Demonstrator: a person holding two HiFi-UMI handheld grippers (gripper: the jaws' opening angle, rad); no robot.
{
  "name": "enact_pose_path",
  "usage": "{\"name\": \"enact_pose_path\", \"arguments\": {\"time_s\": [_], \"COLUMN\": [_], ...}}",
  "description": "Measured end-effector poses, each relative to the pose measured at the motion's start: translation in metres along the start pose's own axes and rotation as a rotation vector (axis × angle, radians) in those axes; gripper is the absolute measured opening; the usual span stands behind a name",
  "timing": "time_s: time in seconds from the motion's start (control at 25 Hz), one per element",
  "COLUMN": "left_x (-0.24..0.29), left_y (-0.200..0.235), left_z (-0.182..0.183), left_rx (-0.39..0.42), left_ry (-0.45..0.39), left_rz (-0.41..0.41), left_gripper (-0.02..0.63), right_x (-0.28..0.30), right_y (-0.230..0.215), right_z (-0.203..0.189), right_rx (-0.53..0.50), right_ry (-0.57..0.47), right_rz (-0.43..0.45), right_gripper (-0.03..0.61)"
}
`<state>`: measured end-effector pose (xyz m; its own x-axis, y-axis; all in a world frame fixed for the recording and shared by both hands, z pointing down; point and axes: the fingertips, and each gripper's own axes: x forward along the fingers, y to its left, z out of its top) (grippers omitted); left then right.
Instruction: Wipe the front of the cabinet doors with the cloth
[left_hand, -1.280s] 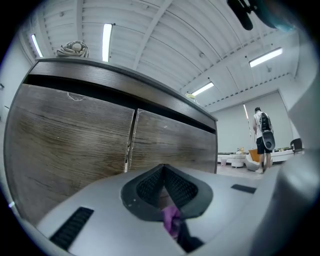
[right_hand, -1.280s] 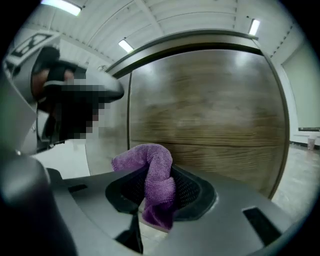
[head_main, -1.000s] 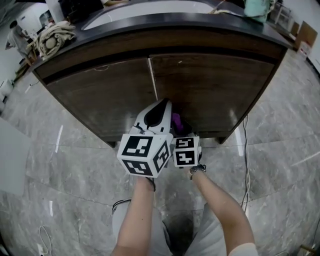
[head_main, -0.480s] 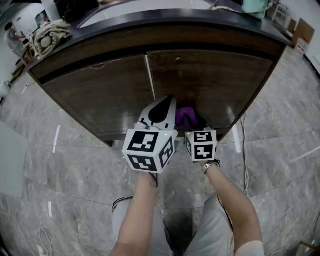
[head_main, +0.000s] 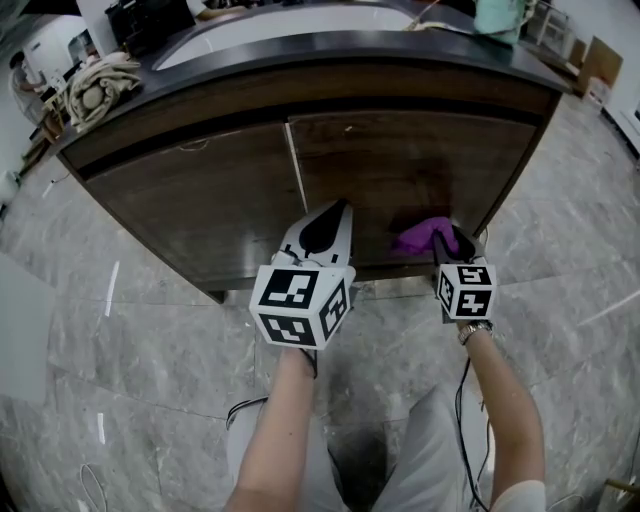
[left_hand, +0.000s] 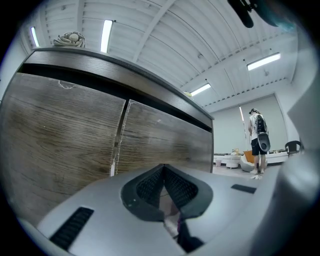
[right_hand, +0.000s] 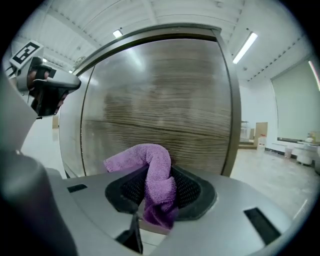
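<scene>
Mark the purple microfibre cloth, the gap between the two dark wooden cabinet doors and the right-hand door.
purple microfibre cloth (right_hand: 159, 175): right gripper view, the thick fold at its middle.
gap between the cabinet doors (head_main: 296, 170): head view, halfway up the seam.
right-hand door (head_main: 420, 165): head view, middle of its panel.

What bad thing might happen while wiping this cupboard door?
The purple cloth is a twisted wad in the right gripper, so it might slip out. Little cloth sticks out front, so the hard jaws might scrape the right cabinet door.
</scene>
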<state>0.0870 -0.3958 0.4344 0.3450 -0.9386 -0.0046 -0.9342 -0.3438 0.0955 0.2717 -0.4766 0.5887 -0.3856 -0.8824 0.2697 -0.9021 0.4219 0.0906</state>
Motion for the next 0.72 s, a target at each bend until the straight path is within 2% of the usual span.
{"name": "enact_pose_path", "arguments": {"time_s": [0.36,0.52,0.6,0.64,0.72], "left_x": [-0.005,-0.008,-0.008,-0.008,-0.008], "left_y": [0.004,0.007,0.010,0.011,0.011], "left_z": [0.005,0.007,0.008,0.010,0.014], "left_rx": [0.024,0.029,0.025,0.021,0.011], "left_ry": [-0.006,-0.010,-0.011,-0.016,-0.028], "left_rz": [0.012,0.020,0.027,0.029,0.030], "left_gripper": [0.006,0.006,0.006,0.006,0.006], "right_x": [-0.012,-0.021,-0.027,-0.028,-0.027], "right_y": [-0.073,-0.104,-0.099,-0.087,-0.047], "right_z": [-0.015,-0.035,-0.036,-0.034,-0.031], "right_rx": [-0.016,0.126,0.168,0.171,0.155], "right_ry": [0.026,0.047,0.027,0.011,-0.010], "right_rz": [-0.097,-0.247,-0.287,-0.279,-0.207], "right_gripper": [0.140,0.137,0.136,0.135,0.135]}}
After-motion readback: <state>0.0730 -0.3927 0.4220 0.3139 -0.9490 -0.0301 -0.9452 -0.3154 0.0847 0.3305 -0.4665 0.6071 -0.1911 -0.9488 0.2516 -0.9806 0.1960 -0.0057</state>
